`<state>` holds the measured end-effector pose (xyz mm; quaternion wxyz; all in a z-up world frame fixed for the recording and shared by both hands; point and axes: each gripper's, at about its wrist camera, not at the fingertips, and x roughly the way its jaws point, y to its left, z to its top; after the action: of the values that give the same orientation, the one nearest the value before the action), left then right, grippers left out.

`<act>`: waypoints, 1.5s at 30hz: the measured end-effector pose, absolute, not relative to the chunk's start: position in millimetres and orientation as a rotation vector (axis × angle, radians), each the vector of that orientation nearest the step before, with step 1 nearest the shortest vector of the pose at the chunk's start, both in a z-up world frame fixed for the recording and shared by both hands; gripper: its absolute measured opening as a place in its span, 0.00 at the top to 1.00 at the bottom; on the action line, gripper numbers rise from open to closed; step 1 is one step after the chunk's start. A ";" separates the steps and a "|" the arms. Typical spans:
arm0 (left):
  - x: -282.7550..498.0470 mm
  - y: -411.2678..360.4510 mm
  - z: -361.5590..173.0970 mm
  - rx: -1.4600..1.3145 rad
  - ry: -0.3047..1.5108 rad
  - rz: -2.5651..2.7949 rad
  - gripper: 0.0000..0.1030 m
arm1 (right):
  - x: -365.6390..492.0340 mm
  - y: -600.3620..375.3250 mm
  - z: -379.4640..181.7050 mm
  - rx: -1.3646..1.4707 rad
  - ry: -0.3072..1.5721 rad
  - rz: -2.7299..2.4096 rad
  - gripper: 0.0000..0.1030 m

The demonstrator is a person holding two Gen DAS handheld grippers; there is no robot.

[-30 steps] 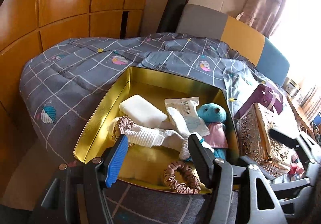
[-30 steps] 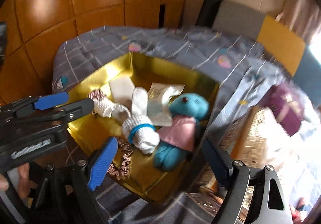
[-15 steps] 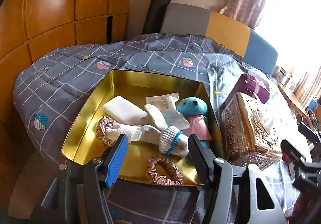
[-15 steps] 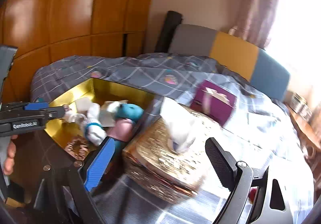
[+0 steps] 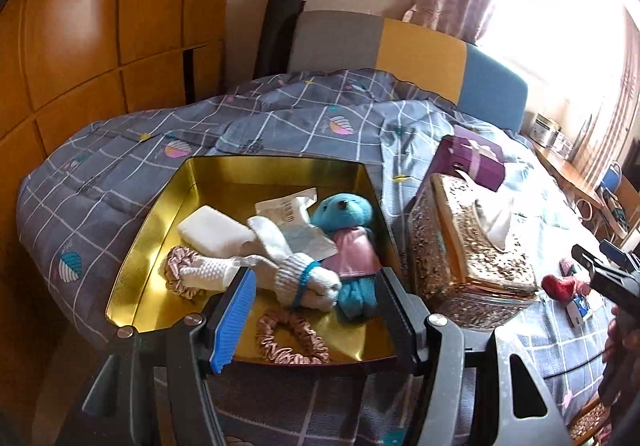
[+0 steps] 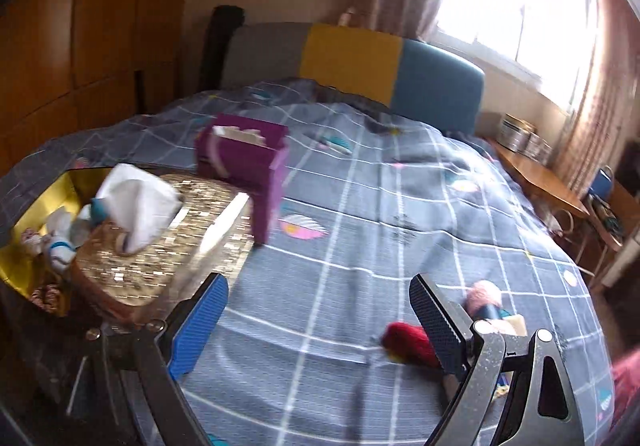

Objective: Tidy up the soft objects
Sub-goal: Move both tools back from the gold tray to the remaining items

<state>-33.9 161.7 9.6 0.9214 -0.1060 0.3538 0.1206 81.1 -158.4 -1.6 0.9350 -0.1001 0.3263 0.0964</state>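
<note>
A gold tin (image 5: 276, 170) lies on the bed with a blue teddy (image 5: 346, 214), white socks (image 5: 304, 278), pink scrunchies (image 5: 292, 342) and a white pad (image 5: 214, 232) in it. My left gripper (image 5: 312, 310) is open and empty over the tin's near edge. My right gripper (image 6: 316, 322) is open and empty above the quilt. A red soft thing (image 6: 404, 340) and a pink one (image 6: 484, 296) lie by its right finger. The tin (image 6: 16, 222) sits at the far left of the right wrist view.
A gold tissue box (image 5: 468, 246) stands right of the tin, with a purple box (image 5: 472, 162) behind it; both show in the right wrist view, tissue box (image 6: 160, 242) and purple box (image 6: 248, 162). A headboard (image 6: 352, 62) and a wooden side table (image 6: 540, 174) border the bed.
My right gripper has swung right, from over the tin to the open quilt near the red and pink things. My left gripper has drawn back a little from the tin.
</note>
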 end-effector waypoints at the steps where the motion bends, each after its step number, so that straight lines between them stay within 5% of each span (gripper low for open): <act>1: -33.7 158.5 11.9 -0.207 0.722 0.239 0.39 | 85.0 -167.6 -2.8 -0.197 0.672 0.171 0.10; 19: -22.4 95.5 48.5 -0.087 0.675 0.075 0.39 | 139.8 -324.2 -14.7 0.040 0.704 -0.233 0.10; 45: 35.4 -53.4 49.6 0.117 0.735 -0.287 0.39 | 137.0 -387.9 -43.0 0.375 0.849 -0.372 0.10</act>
<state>35.4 -53.4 49.6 0.9216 0.0570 0.3577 -0.1395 137.0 -387.9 -43.0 0.8777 0.1796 0.4070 -0.1783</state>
